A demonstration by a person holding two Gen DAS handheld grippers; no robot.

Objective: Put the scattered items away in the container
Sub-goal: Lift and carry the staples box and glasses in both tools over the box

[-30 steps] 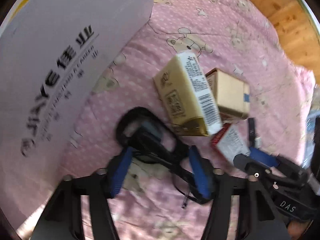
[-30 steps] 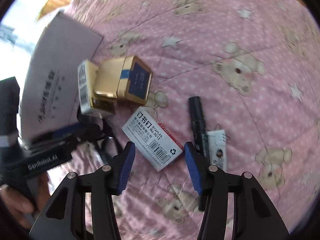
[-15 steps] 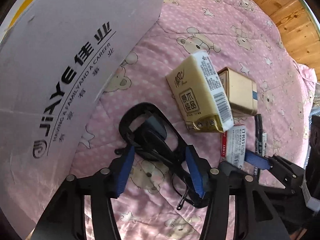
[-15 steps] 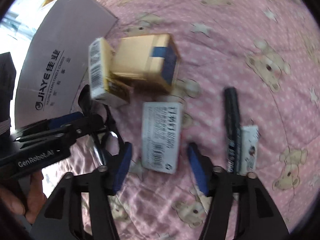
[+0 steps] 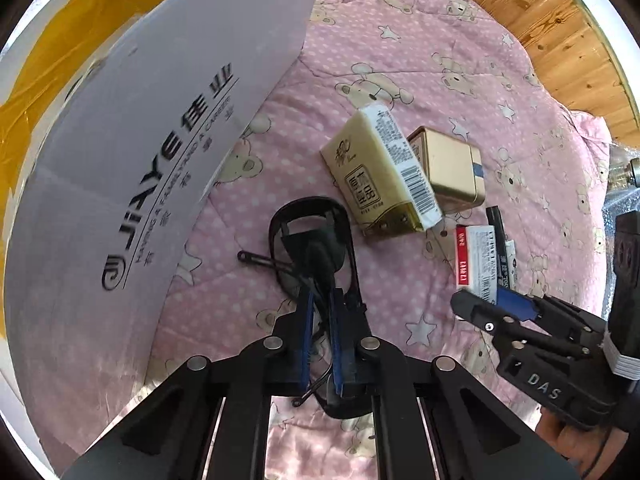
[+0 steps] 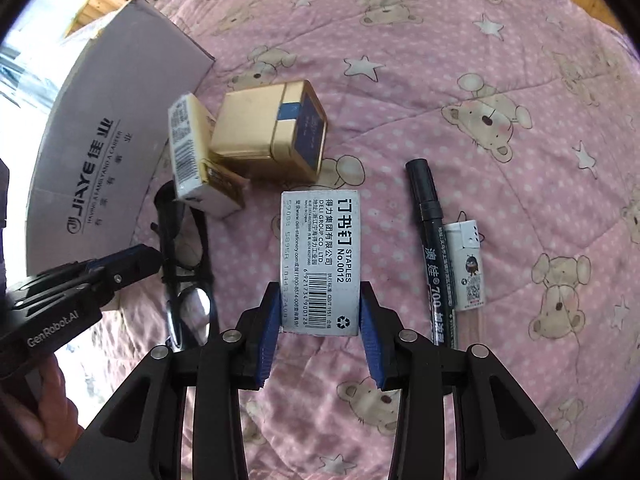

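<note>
In the left wrist view my left gripper (image 5: 320,320) is shut on the black glasses (image 5: 312,240), which lie on the pink blanket (image 5: 400,60) beside the grey cardboard container (image 5: 160,120). In the right wrist view my right gripper (image 6: 320,298) has its blue pads pressed on both long sides of the white staples box (image 6: 320,256), which still lies flat. A yellow tissue pack (image 6: 192,160) leans against a gold box (image 6: 260,132). A black marker (image 6: 432,248) and a white eraser (image 6: 466,264) lie right of the staples box.
The container's open top shows a yellow lining (image 5: 60,60) at the far left. A wooden floor (image 5: 540,20) runs past the blanket's far edge. Hands (image 6: 24,400) hold both tools. The two grippers work close together, with the right gripper (image 5: 480,304) just right of the glasses.
My left gripper has gone from open around the glasses to shut on them. My right gripper has moved forward and narrowed onto the staples box, which now lies lengthwise between its fingers.
</note>
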